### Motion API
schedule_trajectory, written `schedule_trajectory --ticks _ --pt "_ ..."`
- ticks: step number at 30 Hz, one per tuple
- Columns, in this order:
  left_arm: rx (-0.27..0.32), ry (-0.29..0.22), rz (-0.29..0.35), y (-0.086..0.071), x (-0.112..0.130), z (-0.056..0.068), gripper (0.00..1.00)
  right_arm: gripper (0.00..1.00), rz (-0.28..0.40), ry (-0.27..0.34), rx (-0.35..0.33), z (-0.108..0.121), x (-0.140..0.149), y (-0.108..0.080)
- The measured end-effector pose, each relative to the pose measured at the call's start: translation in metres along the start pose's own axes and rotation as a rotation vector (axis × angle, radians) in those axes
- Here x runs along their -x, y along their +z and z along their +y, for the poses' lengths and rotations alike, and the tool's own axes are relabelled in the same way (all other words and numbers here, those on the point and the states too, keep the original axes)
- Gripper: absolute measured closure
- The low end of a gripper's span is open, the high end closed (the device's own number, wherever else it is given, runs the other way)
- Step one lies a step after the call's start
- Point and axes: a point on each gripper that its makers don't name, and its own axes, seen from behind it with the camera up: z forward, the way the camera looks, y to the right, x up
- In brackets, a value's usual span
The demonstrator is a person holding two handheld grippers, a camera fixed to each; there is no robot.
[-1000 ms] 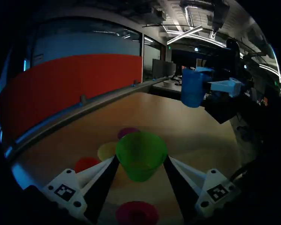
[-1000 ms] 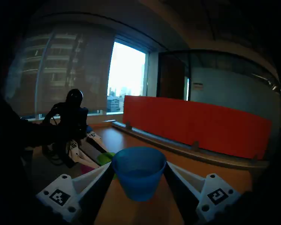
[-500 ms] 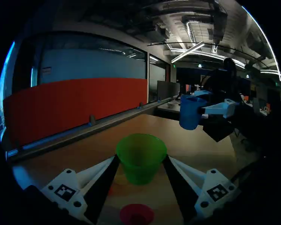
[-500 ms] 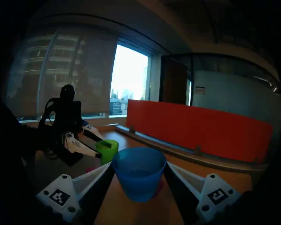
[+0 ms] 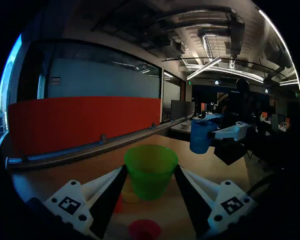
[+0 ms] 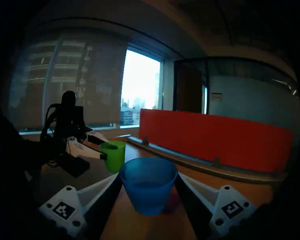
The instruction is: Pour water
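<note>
Above the wooden desk, your left tongs grip a smooth, tapered, translucent green cup upright by its sides. Your right tongs likewise grip a matching blue cup.

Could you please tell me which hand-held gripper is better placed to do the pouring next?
The right hand-held gripper, probably: its blue cup seems to hold water, while the left hand-held gripper holds the green cup upright nearby, ready to receive.
</note>
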Motion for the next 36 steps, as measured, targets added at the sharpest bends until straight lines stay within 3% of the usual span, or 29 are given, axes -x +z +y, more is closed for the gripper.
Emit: schedule_trajectory --ticks 5,17,36 --pt "-0.001 -0.018 0.014 -0.005 -0.003 -0.001 0.15 0.09 -0.001 0.009 -0.005 -0.001 0.001 0.002" --pt "0.0 -0.001 0.011 -0.013 -0.004 0.002 0.15 0.09 -0.001 0.005 -0.007 -0.002 0.0 0.007" --pt "0.006 -0.002 0.026 -0.019 -0.001 0.005 0.15 0.09 -0.003 -0.083 -0.026 -0.005 -0.014 0.017"
